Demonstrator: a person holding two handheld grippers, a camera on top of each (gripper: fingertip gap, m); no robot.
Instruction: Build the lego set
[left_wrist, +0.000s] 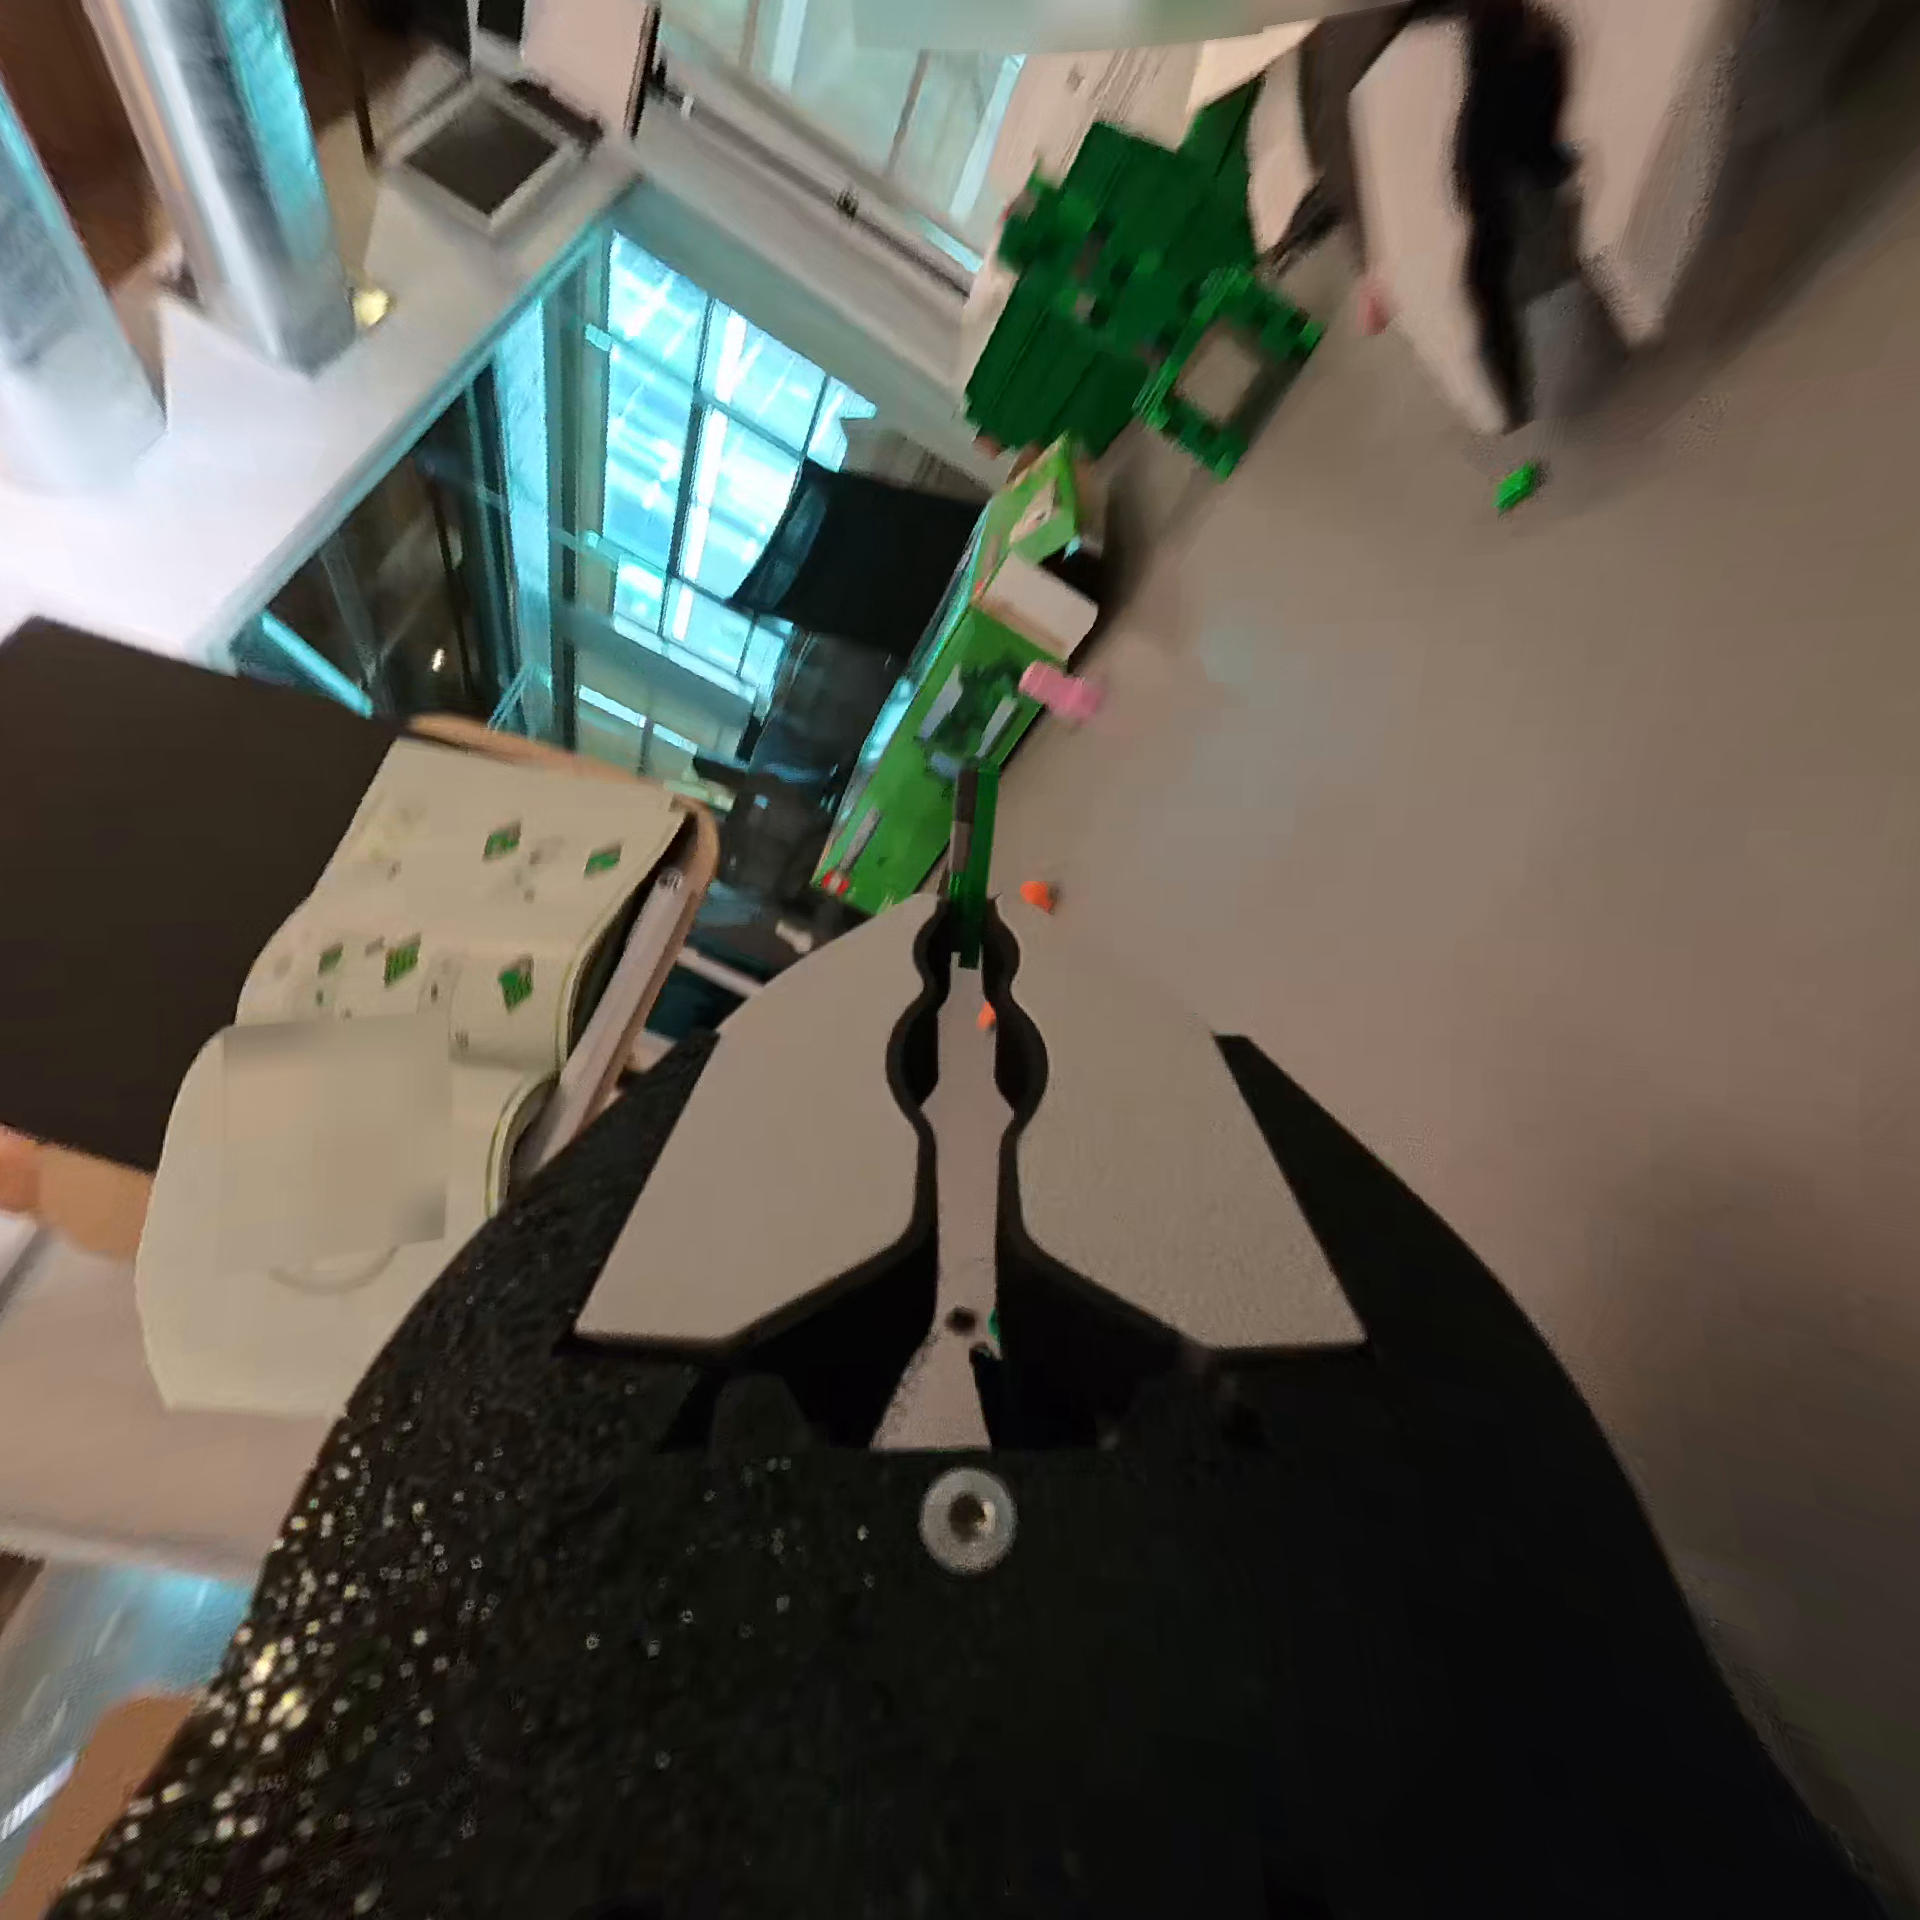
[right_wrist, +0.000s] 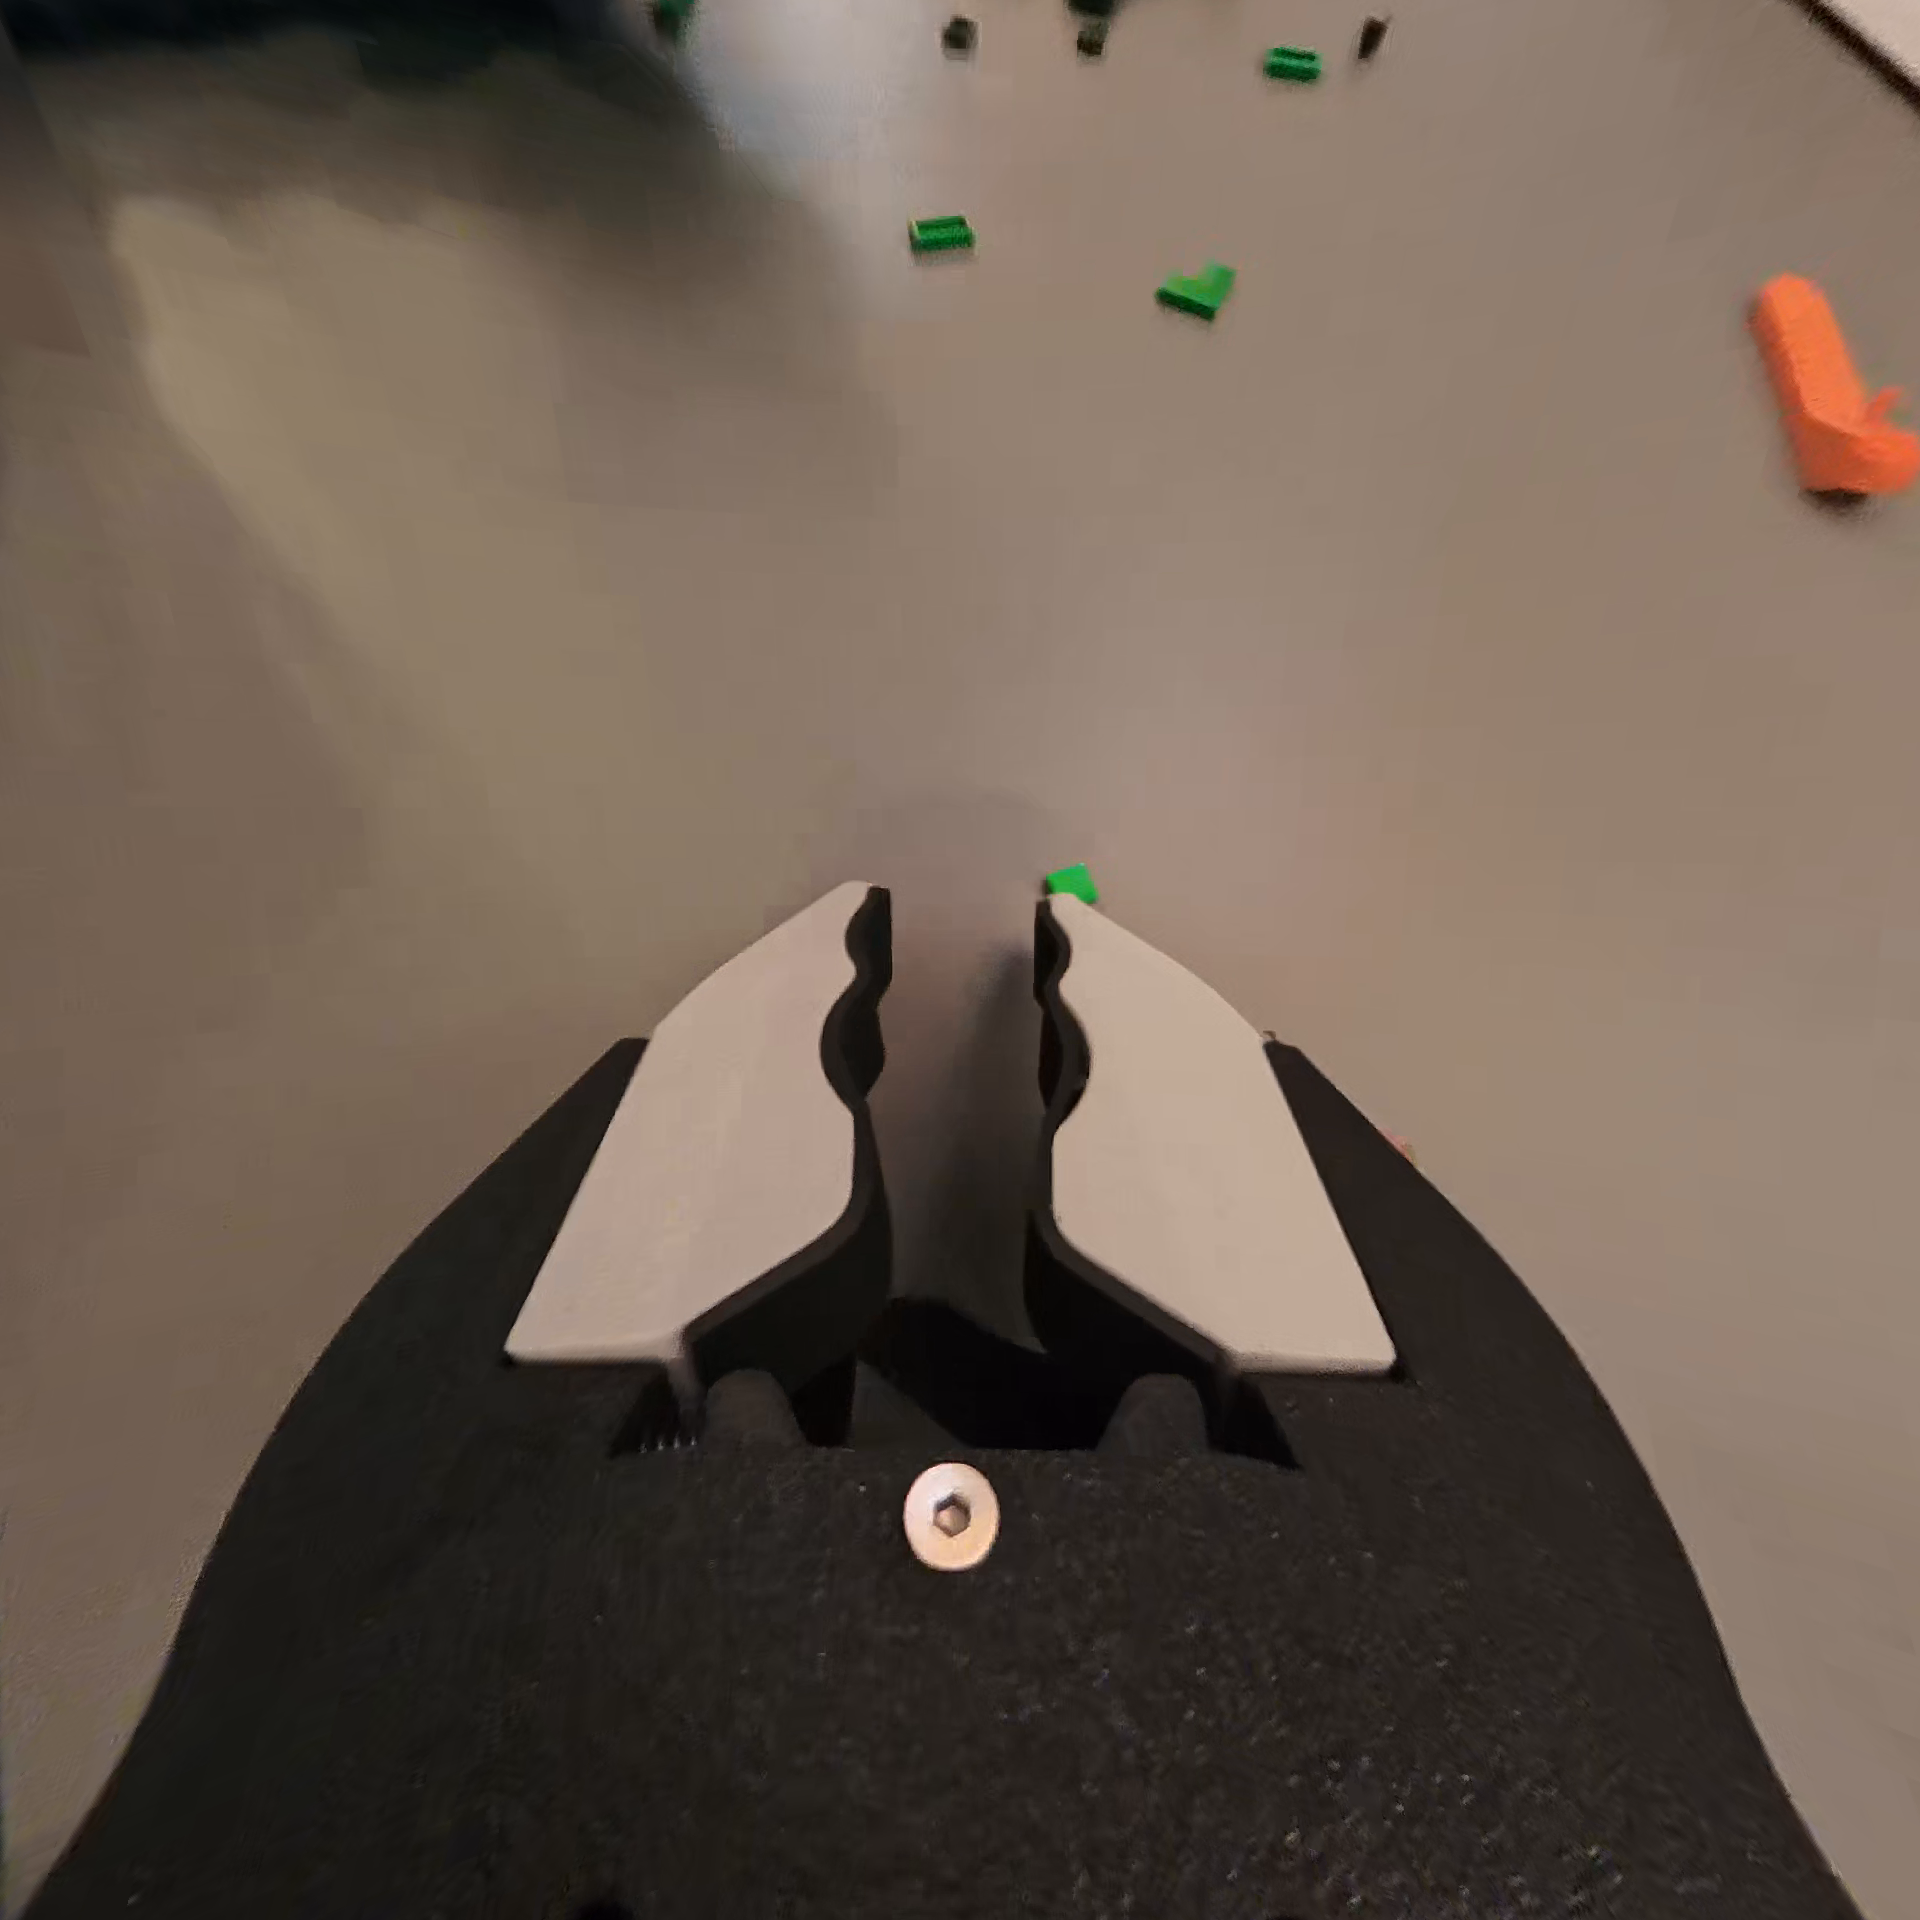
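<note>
Left gripper (left_wrist: 968, 940) clamped on a thin green lego strip (left_wrist: 966, 883) that juts out past its tips, raised above the grey table (left_wrist: 1455, 831). Beyond it, near the table's far edge, a green box (left_wrist: 935, 748), then the half-built green lego model (left_wrist: 1122, 301). Right gripper (right_wrist: 961, 904) spread apart and gripping nothing, low over the table, a small green brick (right_wrist: 1072, 882) just beside its right fingertip; loose green pieces (right_wrist: 1195, 288) and an orange brick separator (right_wrist: 1829, 400) farther off.
</note>
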